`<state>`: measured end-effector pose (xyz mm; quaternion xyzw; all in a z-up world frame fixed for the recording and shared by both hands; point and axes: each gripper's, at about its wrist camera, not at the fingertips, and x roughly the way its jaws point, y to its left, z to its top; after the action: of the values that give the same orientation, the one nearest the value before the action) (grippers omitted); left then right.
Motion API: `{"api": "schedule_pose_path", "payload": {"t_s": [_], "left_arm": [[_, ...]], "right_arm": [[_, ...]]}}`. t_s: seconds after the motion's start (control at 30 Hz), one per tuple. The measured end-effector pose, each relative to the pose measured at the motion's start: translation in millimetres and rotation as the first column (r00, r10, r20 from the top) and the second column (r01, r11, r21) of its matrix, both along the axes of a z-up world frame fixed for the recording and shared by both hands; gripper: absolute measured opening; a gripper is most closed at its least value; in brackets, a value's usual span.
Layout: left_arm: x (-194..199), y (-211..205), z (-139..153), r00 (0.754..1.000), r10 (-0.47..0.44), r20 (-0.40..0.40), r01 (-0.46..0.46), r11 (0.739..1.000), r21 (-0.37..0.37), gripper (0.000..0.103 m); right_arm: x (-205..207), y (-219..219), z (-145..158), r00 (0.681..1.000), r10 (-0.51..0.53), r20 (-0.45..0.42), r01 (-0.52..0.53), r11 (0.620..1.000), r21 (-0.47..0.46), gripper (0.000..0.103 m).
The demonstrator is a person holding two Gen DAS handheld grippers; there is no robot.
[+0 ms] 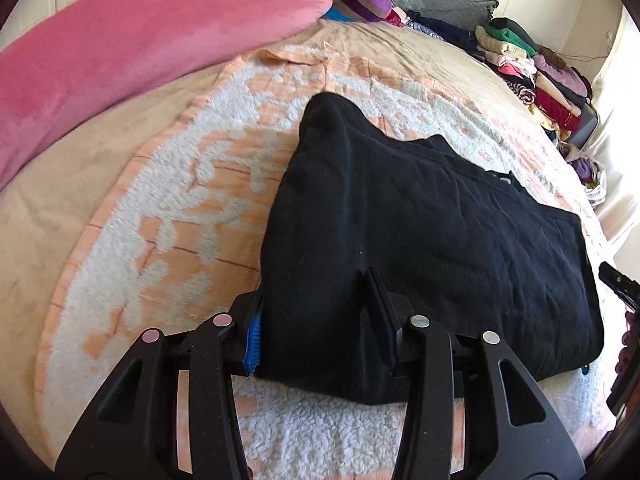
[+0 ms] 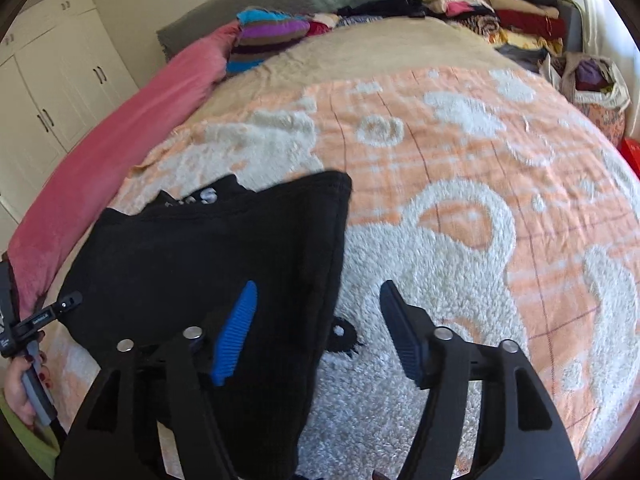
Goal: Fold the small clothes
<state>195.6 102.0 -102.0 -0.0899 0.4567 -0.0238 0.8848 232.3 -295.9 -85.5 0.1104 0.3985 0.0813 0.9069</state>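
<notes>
Black knit fabric, the folded garment (image 1: 420,220), is laid flat on the orange-and-white fleece blanket (image 1: 160,240) covering the bed. The left tool (image 1: 320,320) is spread, its fingers set to either side of the garment's near edge without being pressed together on it. The right tool (image 2: 320,332) is likewise spread wide, one blue pad (image 2: 236,332) held over the garment's right border. Stacked clothes (image 2: 500,4) are seen at the bed's far end.

White wardrobe doors (image 2: 60,92) line the wall beside a bed (image 2: 400,48) in daylight
</notes>
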Motion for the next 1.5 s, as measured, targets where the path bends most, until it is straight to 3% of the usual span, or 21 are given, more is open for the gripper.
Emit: {"api": "schedule_pose_path", "payload": {"t_s": [0.13,0.2,0.53,0.6,0.8,0.9,1.17,1.5], "left_arm": [[-6.9,2.6,12.3,1.000,-0.006,0.014,0.006,1.000,0.009,0.039],[-12.6,4.1,20.9,1.000,-0.008,0.027,0.008,1.000,0.006,0.046],[-30.5,3.9,62.7,0.994,-0.028,0.103,0.028,1.000,0.006,0.065],[-33.6,3.5,70.0,0.992,-0.034,0.122,0.034,0.999,0.001,0.077],[-39.6,6.2,87.8,0.987,-0.034,0.160,0.035,0.999,-0.003,0.077],[-42.6,10.3,94.4,0.984,-0.022,0.176,0.023,1.000,-0.007,0.090],[-47.2,16.5,103.6,0.980,-0.009,0.198,0.005,1.000,0.022,0.093],[-48.6,26.9,105.8,0.977,0.004,0.214,-0.011,0.999,0.034,0.093]], "right_arm": [[-8.7,12.3,16.9,0.997,0.035,0.065,-0.034,0.999,-0.005,0.084],[-12.2,18.5,23.0,0.995,0.051,0.085,-0.050,0.999,-0.008,0.087],[-37.9,38.6,51.6,0.988,0.052,0.148,-0.051,0.999,-0.013,0.090],[-42.9,40.2,59.8,0.985,0.047,0.166,-0.047,0.999,-0.008,0.092],[-56.0,52.2,80.6,0.980,0.054,0.193,-0.050,0.998,-0.028,0.094],[-61.8,61.1,92.3,0.974,0.065,0.217,-0.053,0.997,-0.061,0.094],[-76.2,94.6,125.3,0.949,0.119,0.291,-0.093,0.990,-0.102,0.094],[-73.0,159.6,138.9,0.928,0.225,0.297,-0.190,0.971,-0.144,0.094]]}}
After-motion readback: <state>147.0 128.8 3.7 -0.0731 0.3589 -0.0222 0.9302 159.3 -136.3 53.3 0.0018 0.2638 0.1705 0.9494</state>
